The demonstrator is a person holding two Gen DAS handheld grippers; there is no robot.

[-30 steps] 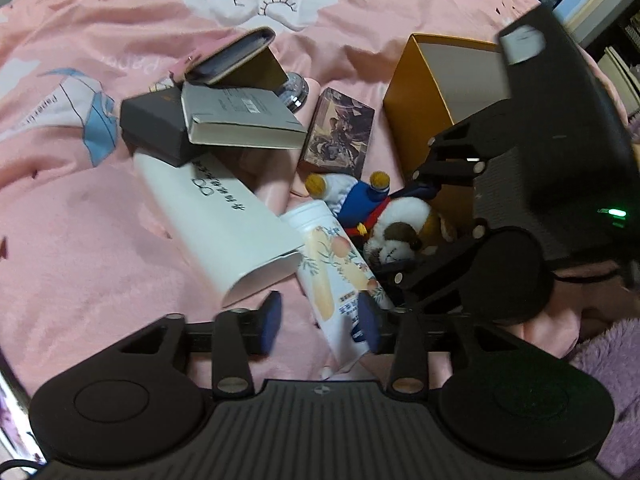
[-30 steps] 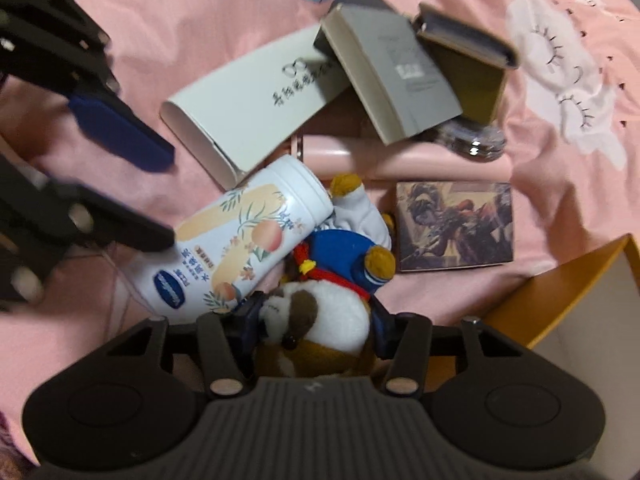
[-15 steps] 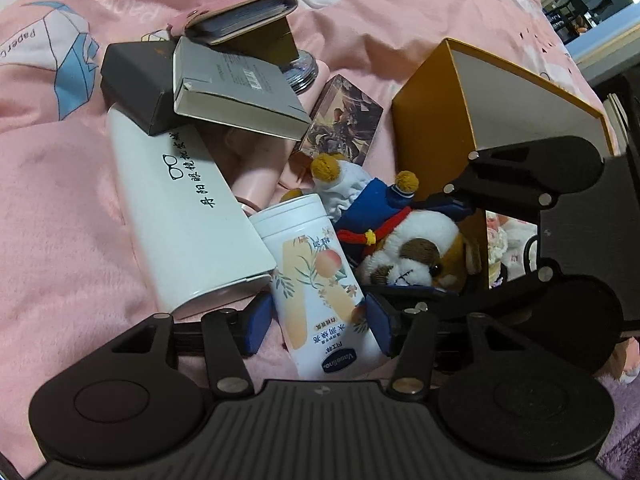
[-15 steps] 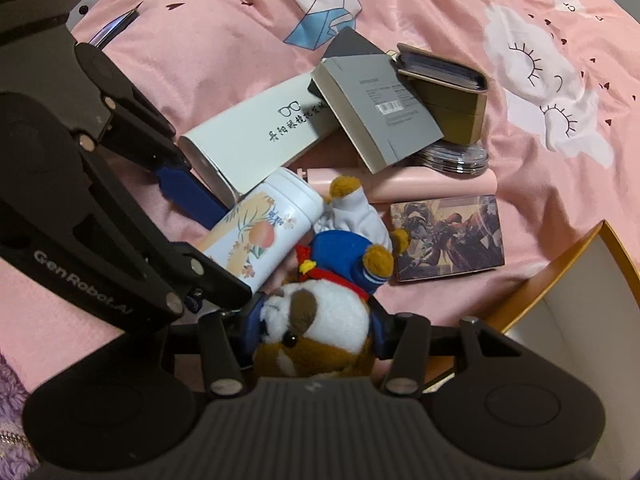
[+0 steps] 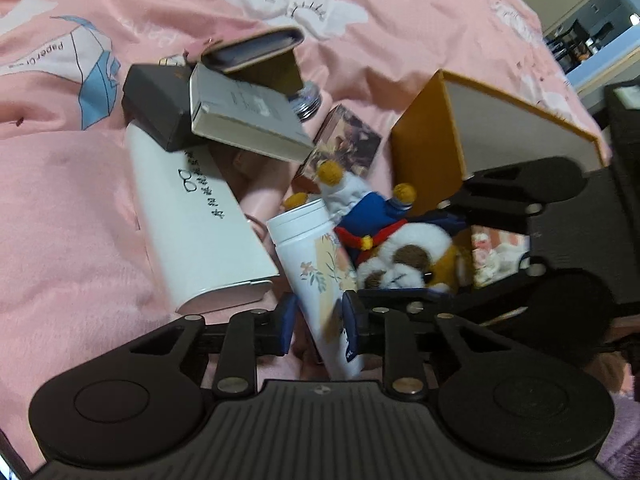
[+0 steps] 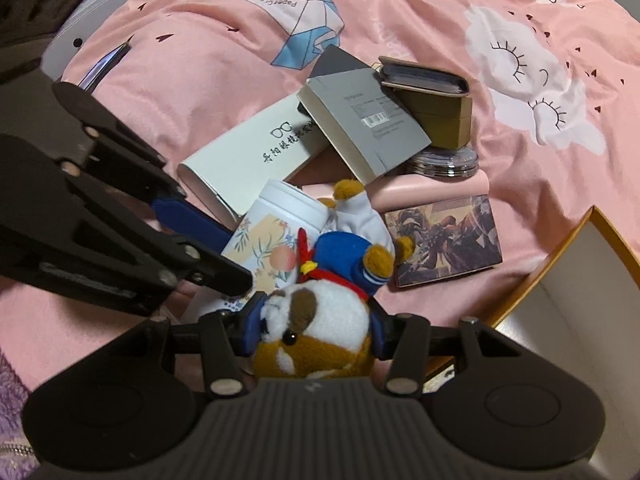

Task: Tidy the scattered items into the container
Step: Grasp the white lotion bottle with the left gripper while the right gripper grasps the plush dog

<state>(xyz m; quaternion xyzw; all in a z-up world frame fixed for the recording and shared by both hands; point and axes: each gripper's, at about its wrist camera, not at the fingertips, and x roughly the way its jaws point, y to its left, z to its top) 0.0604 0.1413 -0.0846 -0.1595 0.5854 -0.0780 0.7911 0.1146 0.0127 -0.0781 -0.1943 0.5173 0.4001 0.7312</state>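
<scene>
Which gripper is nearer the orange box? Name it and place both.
Right. The right gripper, shut on the plush dog, sits beside the orange box. The left gripper clamps the peach bottle, with the dog between it and the box.

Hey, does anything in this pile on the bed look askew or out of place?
Yes. The grey book lies tilted across the white glasses case and a dark box, and the orange container is tipped on its side, open toward the camera.
</scene>
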